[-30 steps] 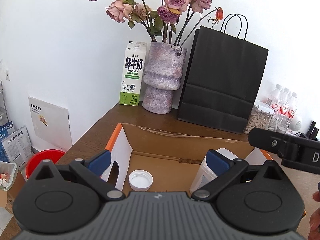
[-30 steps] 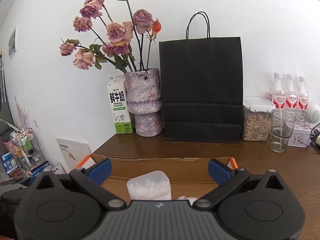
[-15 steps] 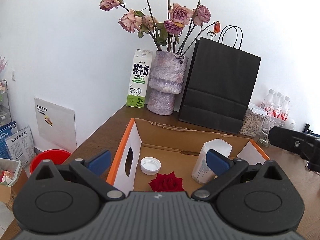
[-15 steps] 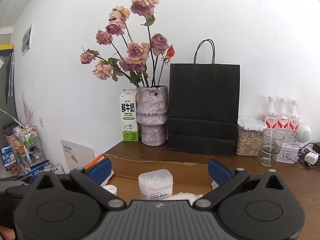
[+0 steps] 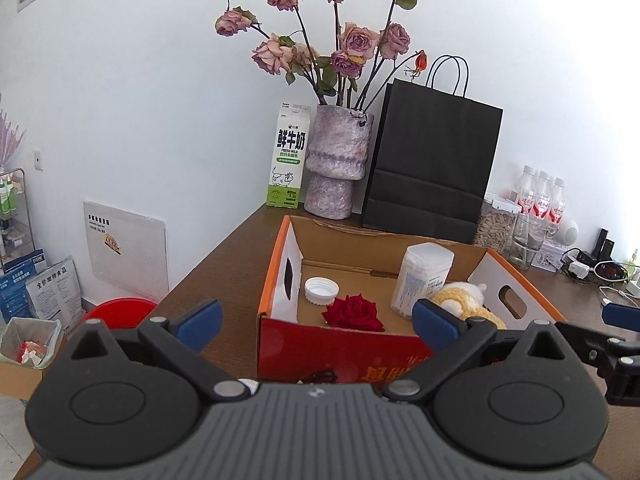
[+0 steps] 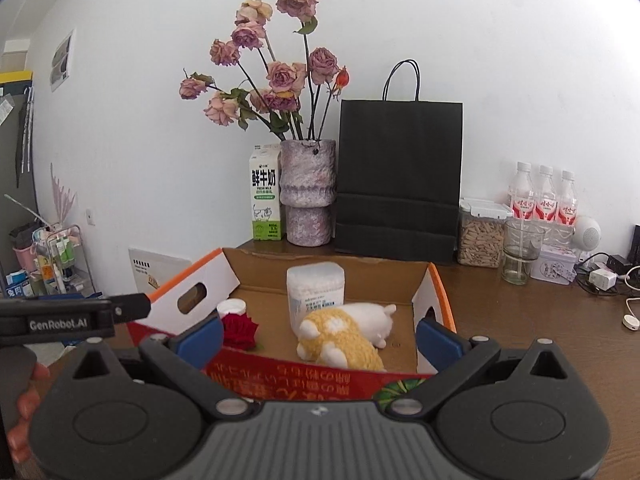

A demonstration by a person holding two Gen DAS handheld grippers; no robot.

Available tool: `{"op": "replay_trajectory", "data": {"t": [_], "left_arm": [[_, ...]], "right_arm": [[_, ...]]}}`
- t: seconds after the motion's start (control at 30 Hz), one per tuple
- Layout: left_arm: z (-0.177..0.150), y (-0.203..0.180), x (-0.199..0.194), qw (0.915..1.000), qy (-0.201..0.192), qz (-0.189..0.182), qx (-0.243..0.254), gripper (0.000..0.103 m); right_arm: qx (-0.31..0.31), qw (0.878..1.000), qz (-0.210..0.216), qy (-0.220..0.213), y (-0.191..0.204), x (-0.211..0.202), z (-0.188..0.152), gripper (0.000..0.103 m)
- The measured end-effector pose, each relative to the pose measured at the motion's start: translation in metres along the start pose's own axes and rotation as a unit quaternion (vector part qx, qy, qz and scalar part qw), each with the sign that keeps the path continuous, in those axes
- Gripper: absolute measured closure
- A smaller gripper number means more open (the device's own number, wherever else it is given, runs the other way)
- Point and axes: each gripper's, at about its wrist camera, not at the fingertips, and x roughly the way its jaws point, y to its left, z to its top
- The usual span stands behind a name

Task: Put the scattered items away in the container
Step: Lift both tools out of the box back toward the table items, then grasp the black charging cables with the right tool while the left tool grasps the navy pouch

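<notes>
Hovering in front of the cardboard box (image 5: 344,344), the left gripper (image 5: 316,320) and right gripper (image 6: 318,334) both hold their fingers wide apart and empty, probably because the items already lie inside: a red rose (image 5: 353,313), white cap (image 5: 321,290), cotton-swab tub (image 6: 315,292) and plush toy (image 6: 344,336). Behind stands a milk carton (image 6: 264,192) reading "FRESH MILK"; the left gripper's side reads "GenRobot.AI".

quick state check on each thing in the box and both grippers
cardboard box: open, upright
cotton swab jar: upright, lid on
plush toy: lying on its side
red rose: lying on box floor
white cap: loose, open side up
left gripper: open, empty
right gripper: open, empty
</notes>
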Motion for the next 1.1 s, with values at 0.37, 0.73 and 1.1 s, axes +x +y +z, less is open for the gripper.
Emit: {"op": "replay_trajectory", "data": {"t": [0.37,0.73,1.1], "left_arm": [[-0.028,0.010,-0.027,0.9997,0.022,0.001,0.014,0.000],[-0.052,0.024,-0.050,0.9990,0.042,0.007,0.011,0.000],[-0.072,0.019,-0.049,0.9966,0.077,-0.013,0.026,0.000]], "right_arm": [[-0.013,1.000,-0.015,0.015,-0.002,-0.041,-0.045,0.000],[-0.011,0.999,-0.009,0.042,-0.007,-0.075,-0.080,0.000],[-0.003,0.996,-0.004,0.094,-0.003,-0.065,-0.112,0.000]]}}
